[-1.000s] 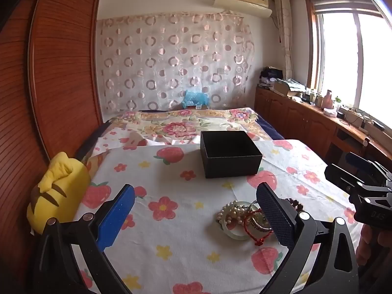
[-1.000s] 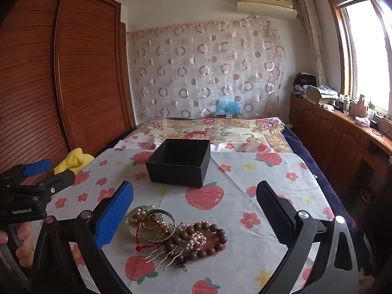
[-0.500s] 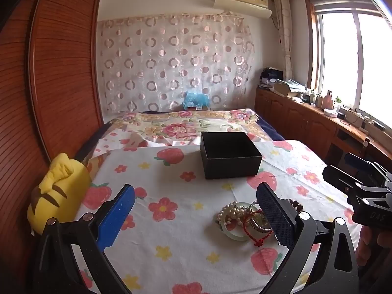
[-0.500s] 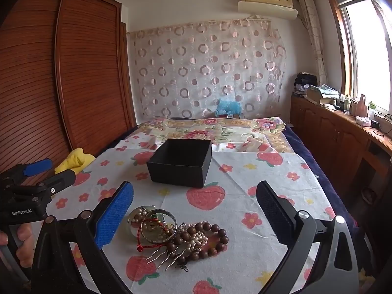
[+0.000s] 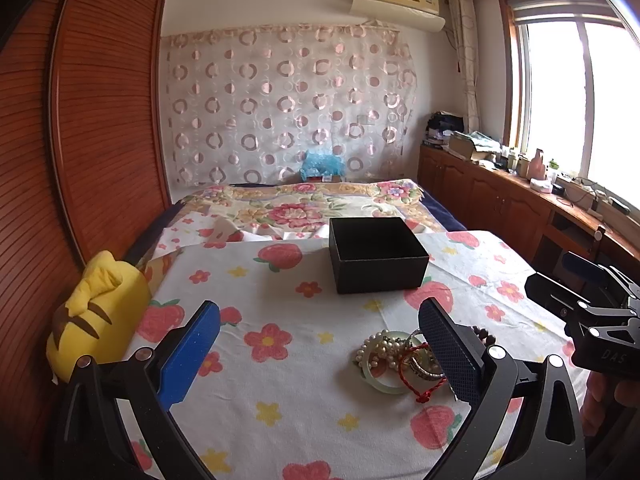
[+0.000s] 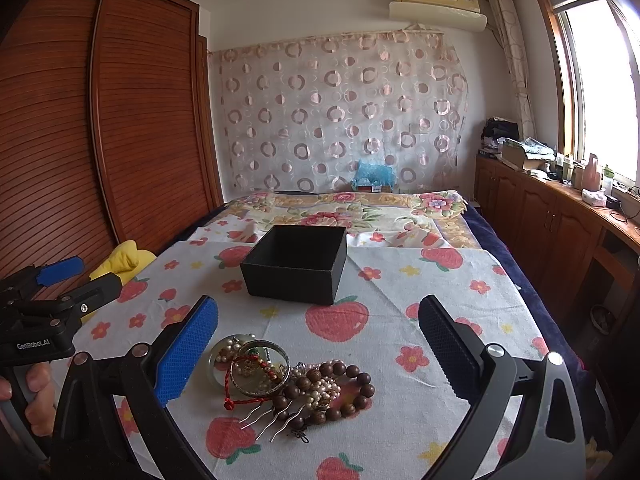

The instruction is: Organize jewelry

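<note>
An open black box (image 5: 378,254) (image 6: 295,264) stands empty on the strawberry-print cloth (image 5: 280,320). A jewelry pile (image 6: 288,380) lies in front of it: pearl strings, a pale green bangle (image 5: 380,380), a silver bangle (image 6: 260,368), a red cord, brown wooden beads (image 6: 340,388) and a metal hair comb (image 6: 272,420). My left gripper (image 5: 320,356) is open and empty, with the pile (image 5: 400,364) beside its right finger. My right gripper (image 6: 318,352) is open and empty, hovering over the pile.
A yellow plush toy (image 5: 96,320) lies at the cloth's left edge beside the wooden wardrobe (image 5: 60,160). A floral bedspread (image 5: 304,204) lies behind the box. A wooden counter with clutter (image 5: 520,192) runs along the right under the window.
Almost nothing has moved; the right gripper view shifted very slightly. Both grippers stay open and empty.
</note>
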`<state>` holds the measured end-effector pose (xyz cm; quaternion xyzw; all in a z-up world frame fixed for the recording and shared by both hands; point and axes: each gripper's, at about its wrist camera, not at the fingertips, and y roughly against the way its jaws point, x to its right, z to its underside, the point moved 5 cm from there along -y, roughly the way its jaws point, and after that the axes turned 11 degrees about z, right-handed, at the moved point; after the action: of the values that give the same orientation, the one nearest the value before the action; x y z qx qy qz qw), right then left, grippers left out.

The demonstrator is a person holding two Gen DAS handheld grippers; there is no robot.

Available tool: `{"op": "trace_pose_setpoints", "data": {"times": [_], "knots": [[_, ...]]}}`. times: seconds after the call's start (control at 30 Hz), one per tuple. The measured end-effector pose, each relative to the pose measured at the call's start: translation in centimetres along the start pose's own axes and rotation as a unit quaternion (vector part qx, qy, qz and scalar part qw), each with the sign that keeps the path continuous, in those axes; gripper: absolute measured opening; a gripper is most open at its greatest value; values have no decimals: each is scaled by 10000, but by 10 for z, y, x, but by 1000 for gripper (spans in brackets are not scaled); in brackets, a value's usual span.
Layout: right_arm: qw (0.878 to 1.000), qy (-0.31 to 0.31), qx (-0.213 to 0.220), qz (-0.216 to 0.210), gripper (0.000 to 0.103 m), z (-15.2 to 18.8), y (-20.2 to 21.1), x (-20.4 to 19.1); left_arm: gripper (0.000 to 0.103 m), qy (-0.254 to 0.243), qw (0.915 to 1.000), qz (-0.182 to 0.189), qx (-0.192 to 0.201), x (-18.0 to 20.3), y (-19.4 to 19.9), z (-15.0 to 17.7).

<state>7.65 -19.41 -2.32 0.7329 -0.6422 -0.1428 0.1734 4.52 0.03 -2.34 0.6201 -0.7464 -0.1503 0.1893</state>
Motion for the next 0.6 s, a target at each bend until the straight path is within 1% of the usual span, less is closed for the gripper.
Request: {"op": "trace_pose_setpoints", "data": {"times": [0.6], "knots": [[10000, -6, -9, -19, 100, 2, 0, -1, 96, -10, 10000, -3, 25, 0, 1, 0]]}}
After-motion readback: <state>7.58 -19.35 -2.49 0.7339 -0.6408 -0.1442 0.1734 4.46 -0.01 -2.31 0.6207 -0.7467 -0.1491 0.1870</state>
